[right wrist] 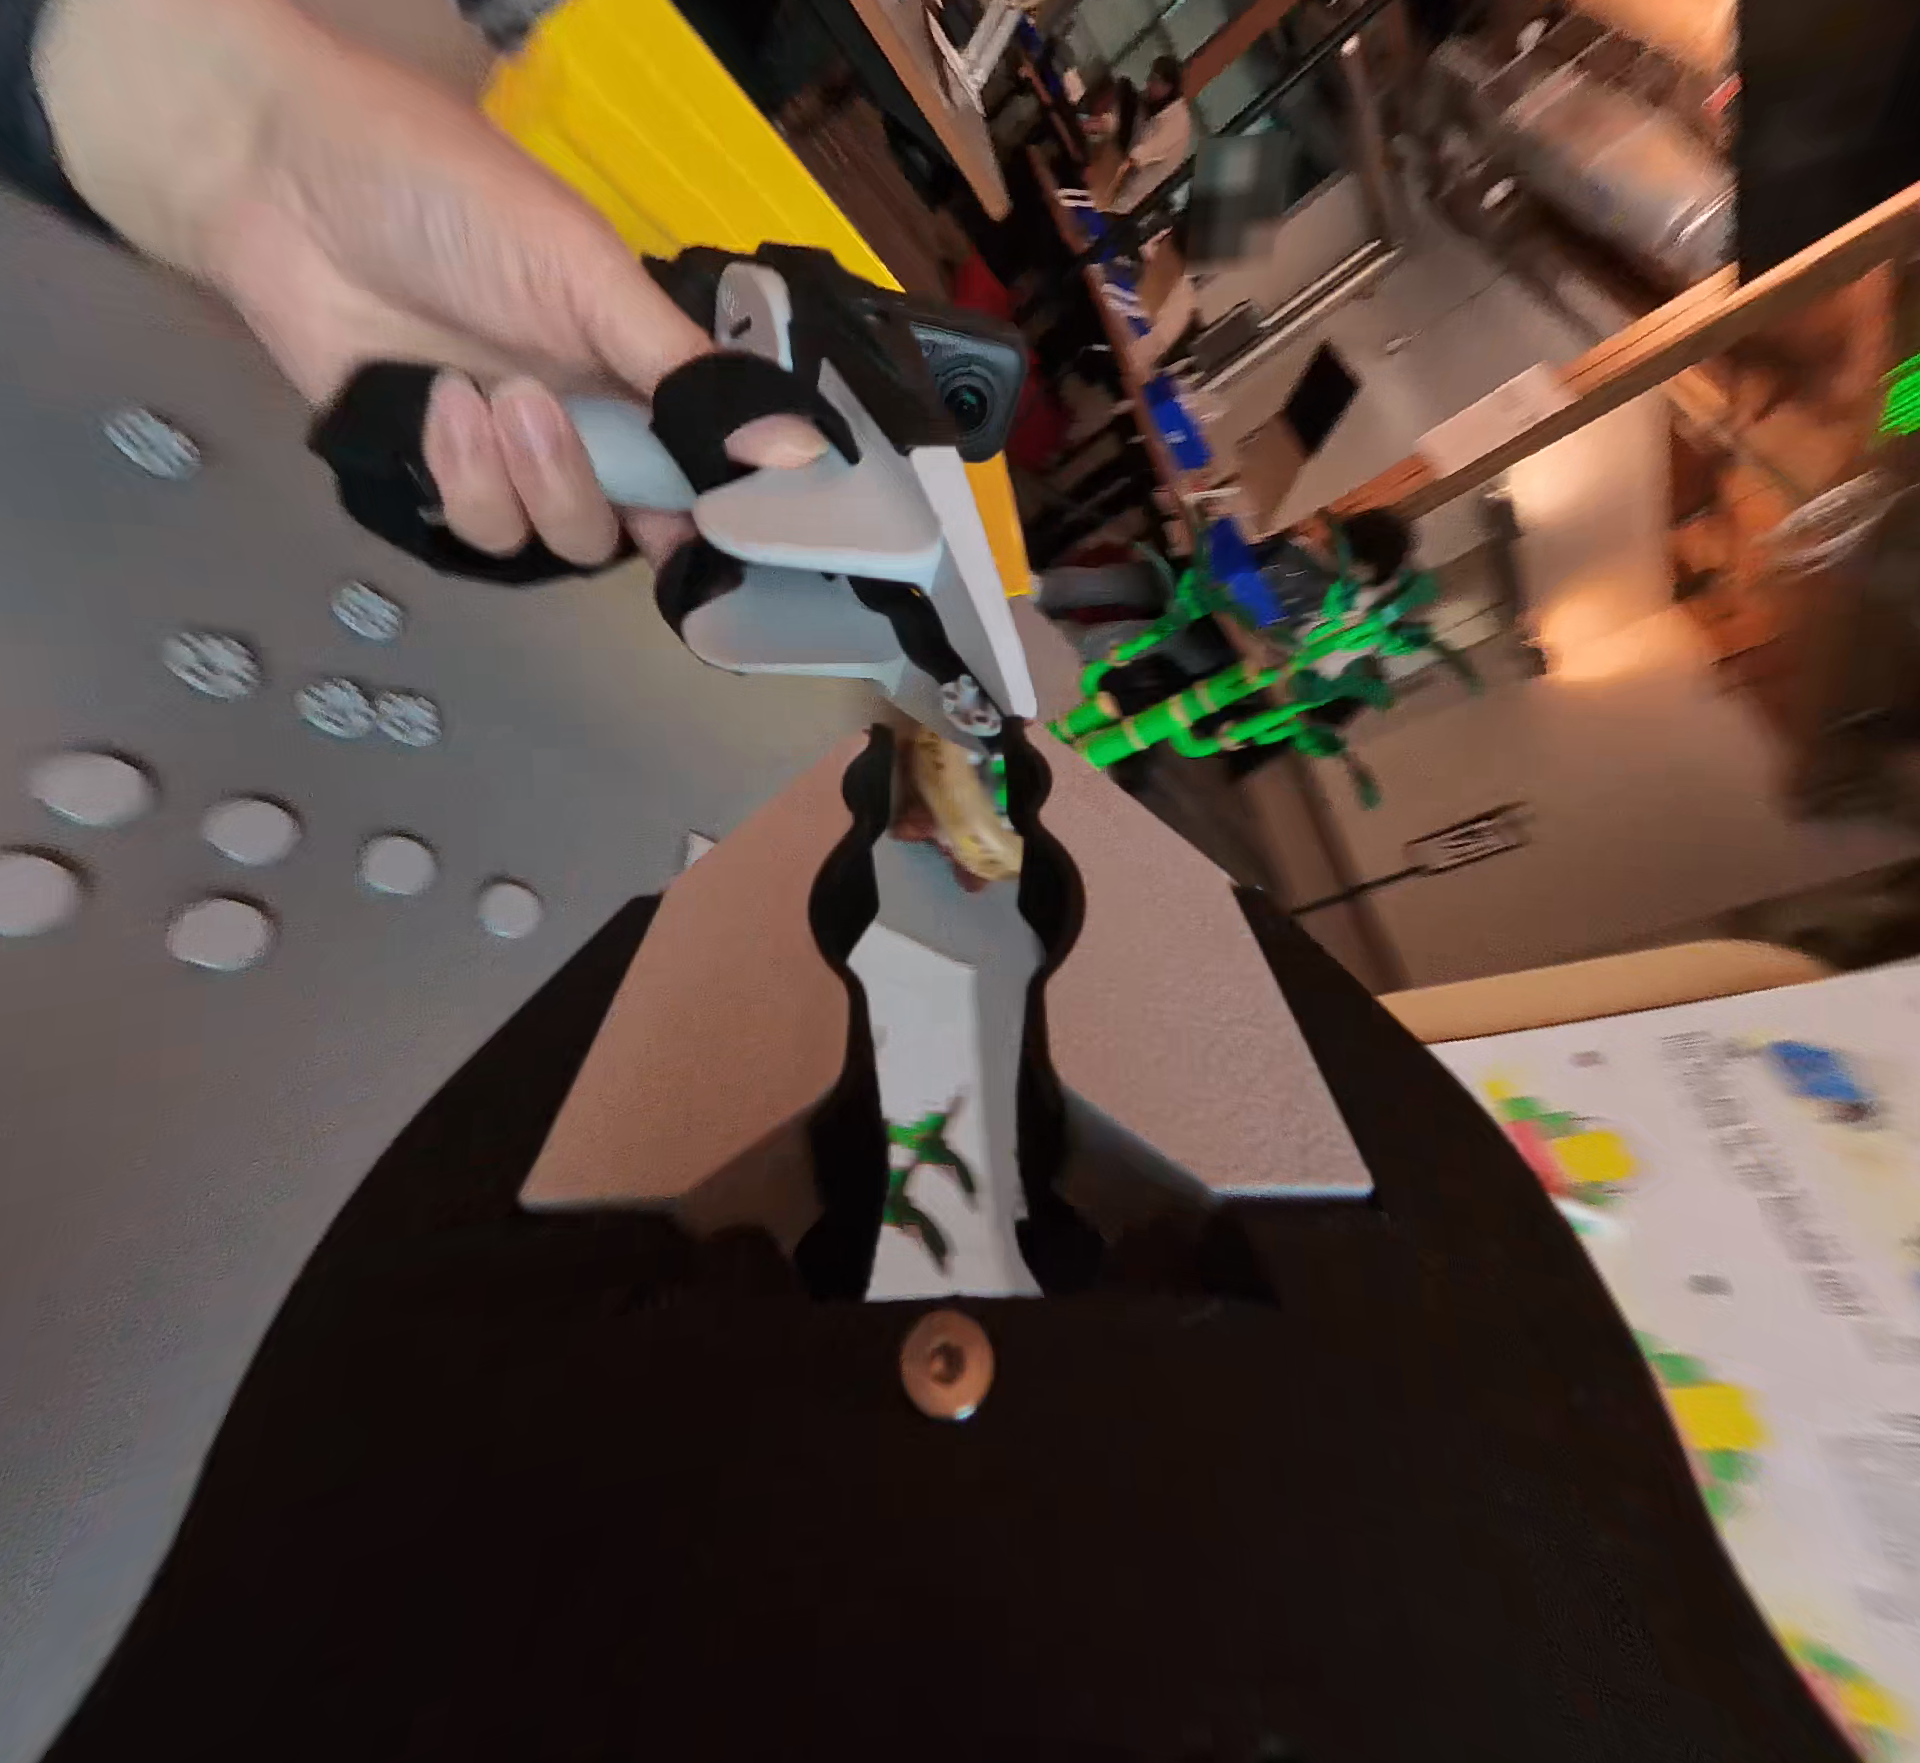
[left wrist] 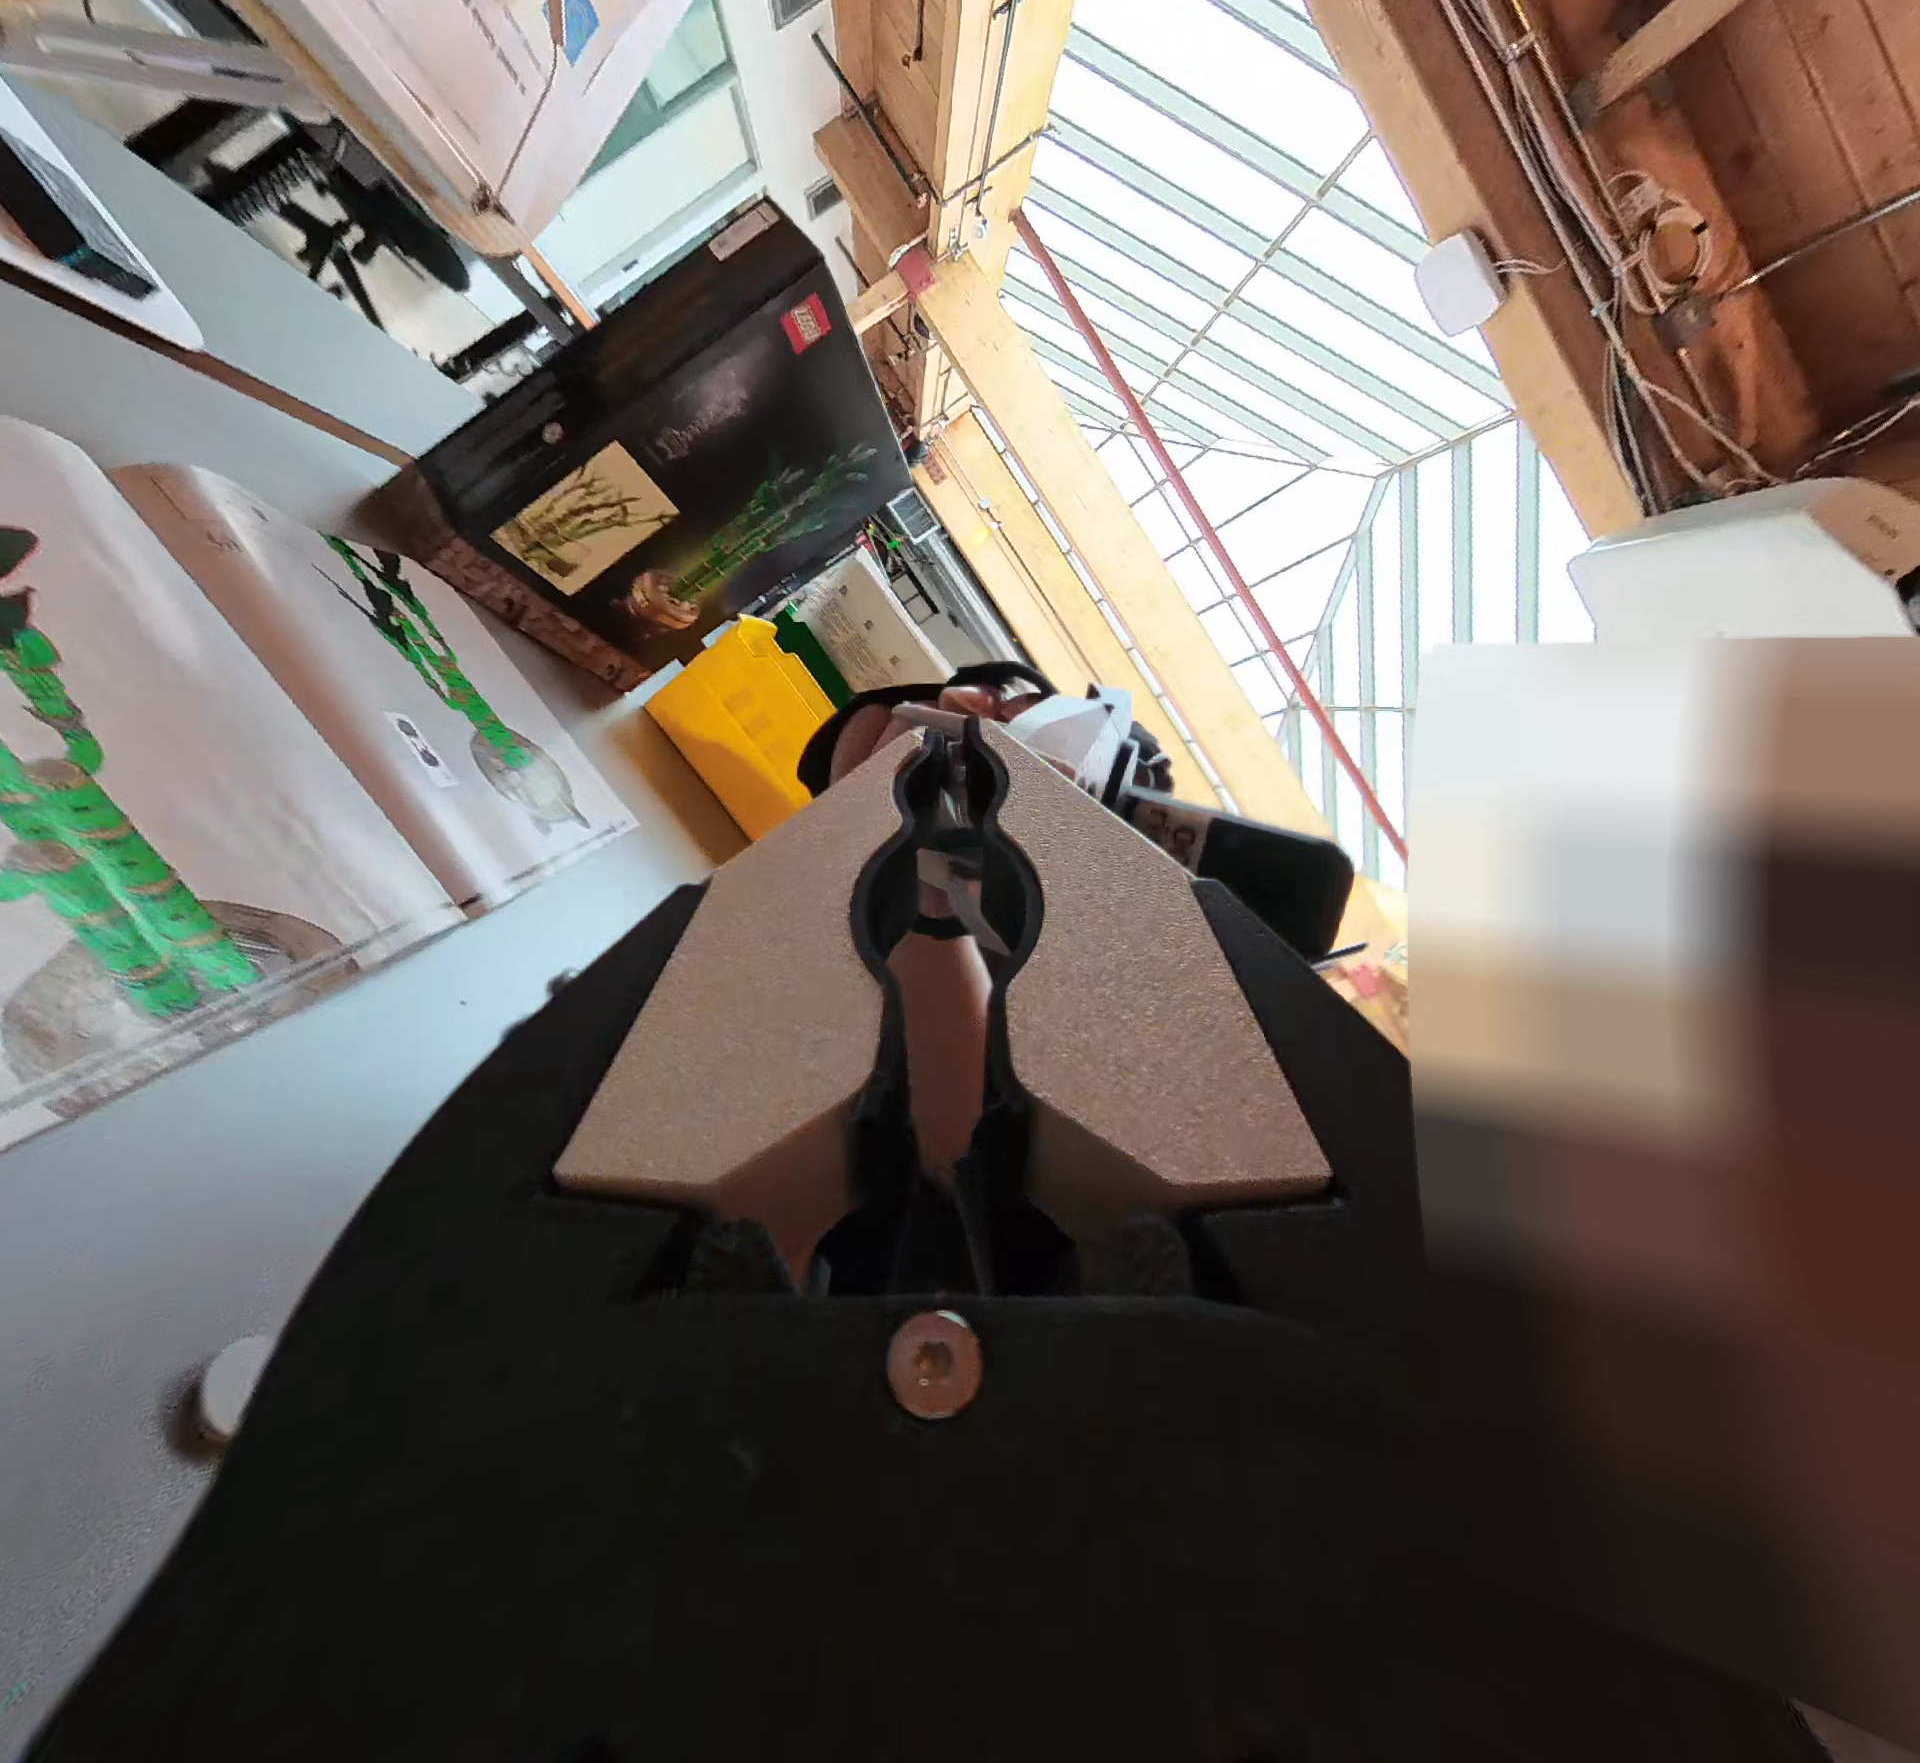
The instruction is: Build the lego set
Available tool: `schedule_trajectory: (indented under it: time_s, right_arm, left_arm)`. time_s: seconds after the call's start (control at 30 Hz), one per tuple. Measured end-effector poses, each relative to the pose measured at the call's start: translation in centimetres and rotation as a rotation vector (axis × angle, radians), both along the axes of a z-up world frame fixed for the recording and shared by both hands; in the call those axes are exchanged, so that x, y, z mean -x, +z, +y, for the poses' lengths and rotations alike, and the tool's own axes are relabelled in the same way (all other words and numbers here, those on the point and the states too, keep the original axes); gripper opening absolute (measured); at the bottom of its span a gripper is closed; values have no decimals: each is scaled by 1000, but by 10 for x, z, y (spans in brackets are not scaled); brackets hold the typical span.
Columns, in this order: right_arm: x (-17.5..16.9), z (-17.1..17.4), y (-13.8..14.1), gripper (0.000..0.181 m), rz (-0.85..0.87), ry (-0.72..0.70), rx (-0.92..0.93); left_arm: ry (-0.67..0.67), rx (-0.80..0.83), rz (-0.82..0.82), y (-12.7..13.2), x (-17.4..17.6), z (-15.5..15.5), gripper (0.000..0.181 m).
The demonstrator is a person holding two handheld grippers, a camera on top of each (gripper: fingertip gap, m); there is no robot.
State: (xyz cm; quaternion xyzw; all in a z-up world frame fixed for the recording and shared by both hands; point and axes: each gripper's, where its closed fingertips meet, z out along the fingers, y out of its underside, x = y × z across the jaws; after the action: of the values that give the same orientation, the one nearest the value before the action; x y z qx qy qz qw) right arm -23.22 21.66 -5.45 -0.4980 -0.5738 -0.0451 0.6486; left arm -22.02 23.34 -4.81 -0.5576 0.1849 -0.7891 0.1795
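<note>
The left gripper [left wrist: 958, 742] has its fingers nearly pressed together, nothing visibly pinched. The right gripper [right wrist: 951, 757] pinches a small tan lego piece [right wrist: 961, 814] at its tips, which meet the left gripper's tips in mid-air. The green lego bamboo model [right wrist: 1236, 695] stands far right on the tabletop [right wrist: 260, 1142], beyond the yellow bin [right wrist: 665, 124].

fingers [left wrist: 769, 965]: matt, grainy | bin [left wrist: 743, 726]: glossy plastic | beams [left wrist: 1091, 508]: wood
</note>
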Motion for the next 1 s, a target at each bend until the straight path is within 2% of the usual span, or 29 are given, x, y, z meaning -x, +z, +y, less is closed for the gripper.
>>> schedule_trajectory:
  time_s: [0.03,0.13,0.27,0.43,0.8,0.9,1.0]
  right_arm:
    - [2,1,-2,21,-50,-23,-76]
    - [6,1,-3,17,-126,-61,-207]
    - [6,5,-9,4,-196,-102,-259]
    - [6,5,-7,1,-230,-115,-267]
    - [-15,-9,31,0,-21,-81,-23]
    - [-13,-12,31,0,84,-26,142]
    - [-9,-14,36,0,262,57,336]
  left_arm:
    - [-18,23,-1,0,0,-2,1]
    - [-44,67,1,-2,-1,-5,1]
    - [-51,76,34,-7,-2,-4,1]
    - [-74,111,26,-8,-1,-4,1]
    - [-106,106,-91,5,5,-3,0]
    - [-108,63,-89,6,3,-7,2]
    - [-69,-54,-62,5,-1,-9,13]
